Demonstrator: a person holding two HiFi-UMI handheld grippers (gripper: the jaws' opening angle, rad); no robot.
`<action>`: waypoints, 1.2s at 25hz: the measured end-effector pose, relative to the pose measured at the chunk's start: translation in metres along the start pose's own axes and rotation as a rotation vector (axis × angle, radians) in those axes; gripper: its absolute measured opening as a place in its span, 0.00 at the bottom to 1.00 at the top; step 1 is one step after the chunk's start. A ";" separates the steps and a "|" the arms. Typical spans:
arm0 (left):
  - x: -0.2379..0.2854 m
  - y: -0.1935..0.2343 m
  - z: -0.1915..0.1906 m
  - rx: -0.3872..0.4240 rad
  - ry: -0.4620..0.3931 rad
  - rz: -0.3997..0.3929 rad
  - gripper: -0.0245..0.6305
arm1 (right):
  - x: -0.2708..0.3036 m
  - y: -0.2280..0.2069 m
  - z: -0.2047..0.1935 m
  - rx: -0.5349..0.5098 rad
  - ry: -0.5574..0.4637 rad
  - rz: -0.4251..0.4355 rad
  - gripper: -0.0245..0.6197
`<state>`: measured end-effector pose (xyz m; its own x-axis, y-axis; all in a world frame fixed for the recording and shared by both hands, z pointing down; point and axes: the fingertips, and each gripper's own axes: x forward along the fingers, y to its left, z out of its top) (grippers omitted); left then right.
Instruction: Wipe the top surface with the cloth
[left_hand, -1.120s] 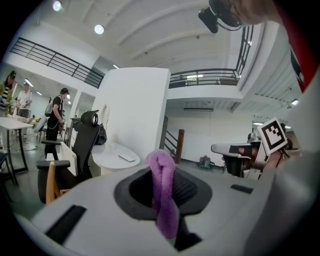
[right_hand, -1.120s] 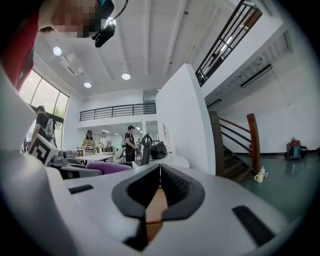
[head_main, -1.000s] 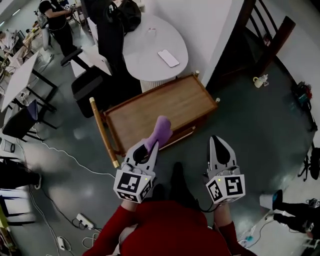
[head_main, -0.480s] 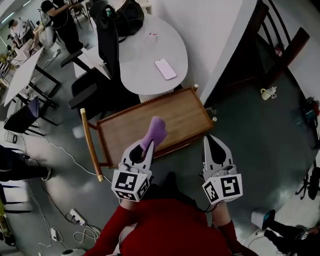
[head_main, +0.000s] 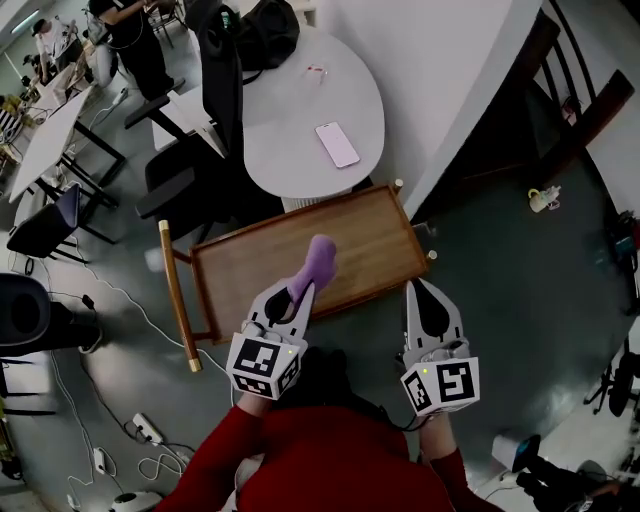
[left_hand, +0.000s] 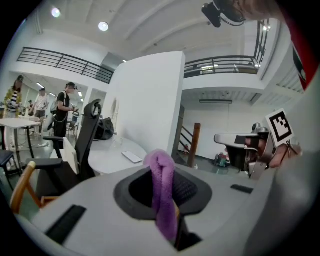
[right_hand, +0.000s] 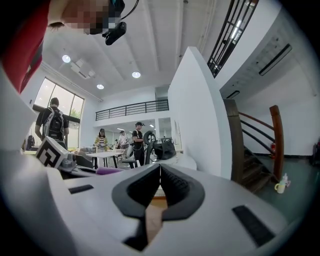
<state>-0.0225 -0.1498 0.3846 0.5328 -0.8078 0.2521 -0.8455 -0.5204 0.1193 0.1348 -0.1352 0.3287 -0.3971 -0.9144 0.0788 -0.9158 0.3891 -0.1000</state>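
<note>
A purple cloth (head_main: 314, 264) sticks up out of my left gripper (head_main: 299, 288), whose jaws are shut on it; in the left gripper view the cloth (left_hand: 163, 192) hangs folded between the pads. Both grippers hover at the near edge of a low wooden trolley top (head_main: 360, 240). My right gripper (head_main: 420, 293) is shut with nothing in it and sits off the trolley's near right corner; in its own view the right gripper (right_hand: 160, 170) shows its pads pressed together.
A wooden push handle (head_main: 174, 296) runs along the trolley's left side. Behind it stands a white oval table (head_main: 290, 110) with a phone (head_main: 337, 145) on it, then a black office chair (head_main: 210, 90). A white wall (head_main: 450, 60) and stairs (head_main: 560, 90) are on the right. Cables (head_main: 110, 300) trail over the floor at left.
The view has shifted, so the trolley now lies slightly higher and more to the left. Both grippers stay at its near edge. The cloth remains held.
</note>
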 end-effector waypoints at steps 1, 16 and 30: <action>0.017 -0.006 0.003 0.000 0.003 -0.043 0.12 | 0.000 -0.004 0.001 -0.005 0.003 -0.007 0.06; 0.273 -0.034 -0.037 -0.180 0.246 -0.202 0.12 | 0.041 -0.048 -0.030 -0.003 0.131 -0.032 0.06; 0.133 0.193 -0.125 -0.332 0.416 0.352 0.12 | 0.102 -0.005 -0.064 0.037 0.263 0.149 0.06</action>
<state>-0.1190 -0.3228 0.5614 0.2193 -0.7053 0.6741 -0.9688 -0.0758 0.2359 0.0956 -0.2230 0.4011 -0.5337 -0.7852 0.3139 -0.8451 0.5081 -0.1660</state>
